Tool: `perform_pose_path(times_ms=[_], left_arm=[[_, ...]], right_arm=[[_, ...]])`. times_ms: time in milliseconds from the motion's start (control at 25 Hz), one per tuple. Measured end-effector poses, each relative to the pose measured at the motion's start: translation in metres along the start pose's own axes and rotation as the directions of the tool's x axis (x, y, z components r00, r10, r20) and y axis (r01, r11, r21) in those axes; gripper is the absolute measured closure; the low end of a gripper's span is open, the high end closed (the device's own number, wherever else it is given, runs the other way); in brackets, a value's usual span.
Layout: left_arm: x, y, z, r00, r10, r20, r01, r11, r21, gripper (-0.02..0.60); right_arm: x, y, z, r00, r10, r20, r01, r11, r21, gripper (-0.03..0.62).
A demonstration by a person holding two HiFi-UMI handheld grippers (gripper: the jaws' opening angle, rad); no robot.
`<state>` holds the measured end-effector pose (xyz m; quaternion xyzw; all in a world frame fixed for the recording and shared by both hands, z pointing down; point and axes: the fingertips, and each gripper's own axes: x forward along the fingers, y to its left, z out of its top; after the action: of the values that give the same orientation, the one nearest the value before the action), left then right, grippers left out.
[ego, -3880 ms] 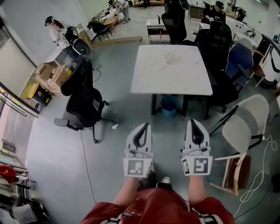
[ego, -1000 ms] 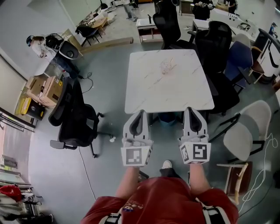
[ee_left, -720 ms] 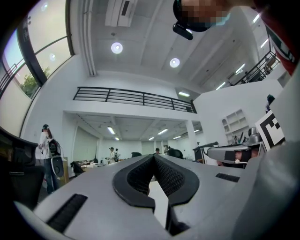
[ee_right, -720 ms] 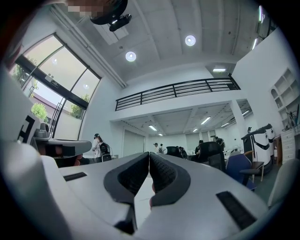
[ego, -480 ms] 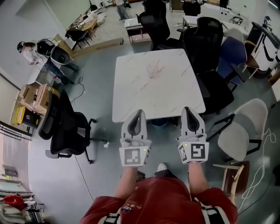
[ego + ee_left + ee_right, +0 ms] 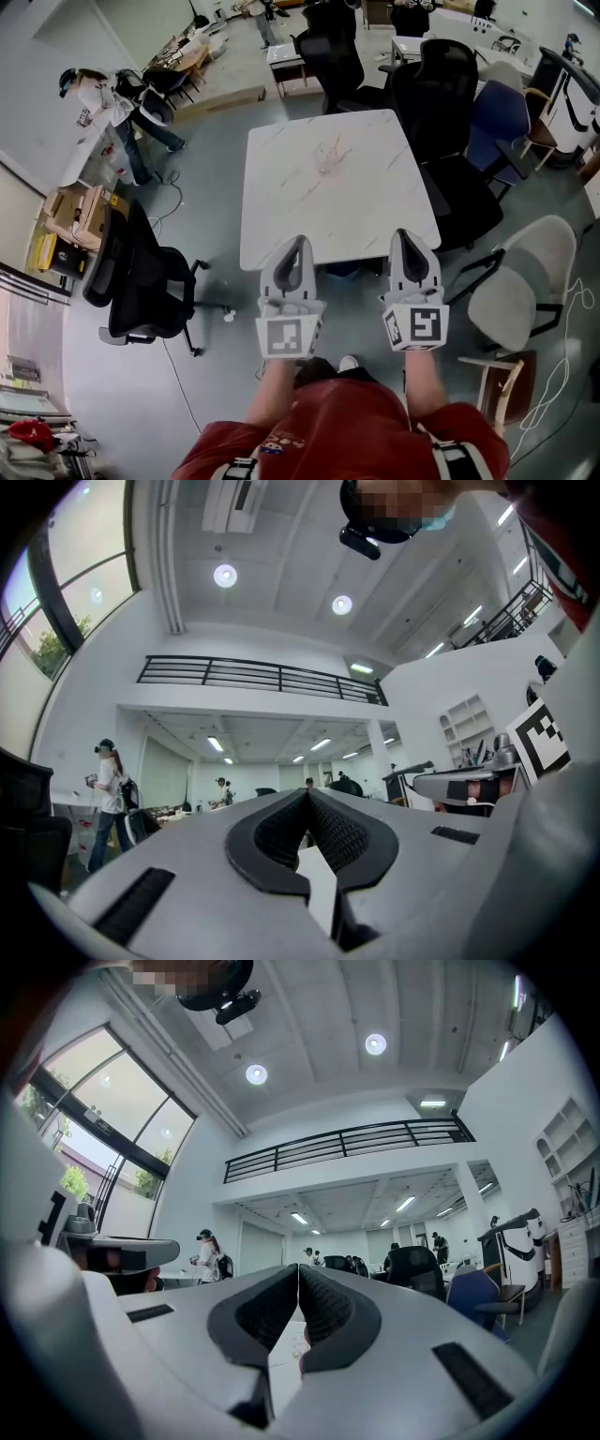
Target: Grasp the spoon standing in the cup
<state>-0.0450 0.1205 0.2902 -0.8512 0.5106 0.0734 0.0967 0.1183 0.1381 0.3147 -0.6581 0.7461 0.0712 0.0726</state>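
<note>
A clear cup (image 6: 329, 157) with a thin spoon standing in it sits near the far middle of the white marble table (image 6: 375, 211); it is small and faint in the head view. My left gripper (image 6: 297, 243) and right gripper (image 6: 409, 235) are held side by side at the table's near edge, well short of the cup. Both are shut with nothing between the jaws. In the left gripper view my left gripper (image 6: 307, 795) has its pads closed together, and so has my right gripper (image 6: 298, 1268) in the right gripper view. The cup shows in neither gripper view.
A black office chair (image 6: 141, 281) stands left of the table, and more black chairs (image 6: 441, 84) and a blue one (image 6: 497, 112) are behind and to its right. A white chair (image 6: 520, 286) is near right. A person (image 6: 98, 94) stands far left by cardboard boxes (image 6: 70, 216).
The table has come much closer and now reaches the gripper tips. Both grippers stay shut and side by side. The person at far left has shifted.
</note>
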Motion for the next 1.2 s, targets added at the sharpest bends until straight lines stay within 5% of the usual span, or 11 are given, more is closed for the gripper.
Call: perform_pose_path(times_ms=[1200], left_arm=[[0.104, 0.175, -0.036, 0.999, 0.027, 0.026, -0.025, 0.999, -0.047, 0.572]], right_arm=[[0.193, 0.081, -0.015, 0.999, 0.03, 0.012, -0.029, 0.997, -0.072, 0.58]])
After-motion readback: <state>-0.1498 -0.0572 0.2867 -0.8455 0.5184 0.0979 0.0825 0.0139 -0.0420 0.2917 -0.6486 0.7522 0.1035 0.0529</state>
